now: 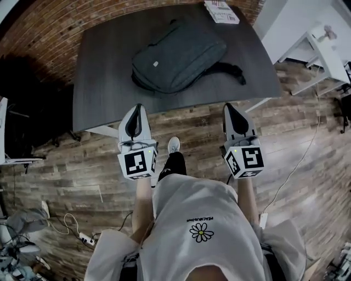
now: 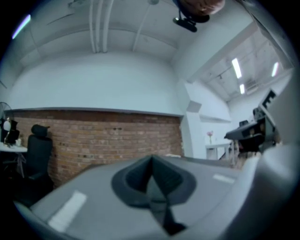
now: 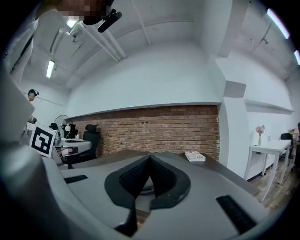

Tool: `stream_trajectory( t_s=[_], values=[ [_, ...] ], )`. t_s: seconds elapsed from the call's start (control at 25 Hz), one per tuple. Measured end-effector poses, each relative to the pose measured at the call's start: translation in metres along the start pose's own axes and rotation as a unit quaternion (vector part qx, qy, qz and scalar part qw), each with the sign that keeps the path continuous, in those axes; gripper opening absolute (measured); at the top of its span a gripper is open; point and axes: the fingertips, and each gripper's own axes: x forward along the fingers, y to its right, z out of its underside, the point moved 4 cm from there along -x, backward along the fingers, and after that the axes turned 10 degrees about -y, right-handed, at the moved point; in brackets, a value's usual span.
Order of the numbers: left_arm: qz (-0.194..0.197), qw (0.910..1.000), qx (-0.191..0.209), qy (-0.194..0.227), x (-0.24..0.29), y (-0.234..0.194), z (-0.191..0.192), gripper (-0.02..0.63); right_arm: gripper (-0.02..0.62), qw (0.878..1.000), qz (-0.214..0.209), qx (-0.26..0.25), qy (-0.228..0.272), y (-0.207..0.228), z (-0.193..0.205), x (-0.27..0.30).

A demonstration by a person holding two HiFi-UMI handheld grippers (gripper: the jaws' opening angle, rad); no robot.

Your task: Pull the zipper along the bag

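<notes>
1. Bag (image 1: 178,57) lies flat on the bench (image 1: 104,93); its zipper pull cannot be made out.
2. Left tool (image 1: 138,108) and right tool (image 1: 228,106) are fully closed, empty, and short of the bench edge.
3. Step in hand: approach. Next move likely calls for reaching the bag and opening a tool.

The white shirt (image 1: 178,217) bears upside-down print reading "PEACEMINUSONE" above a daisy (image 1: 201,232).

Book (image 1: 221,11) at dark table (image 1: 104,71) far corner
</notes>
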Motion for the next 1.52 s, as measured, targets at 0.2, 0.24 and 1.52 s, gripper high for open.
stream_trajectory(
  t_s=[0.2,0.24,1.52],
  values=[
    [0.031,0.9993,0.021,0.009,0.078,-0.036,-0.021,0.0,0.002,0.999,0.025,0.009,-0.018,0.016,-0.02,0.073],
    [0.035,0.9991,0.023,0.009,0.092,-0.044,-0.023,0.0,0.002,0.999,0.031,0.01,-0.022,0.018,-0.022,0.085],
    [0.158,0.9733,0.158,-0.051,0.227,-0.005,-0.031,0.0,0.003,0.999,0.011,0.013,-0.05,0.074,-0.023,0.196]
  ],
)
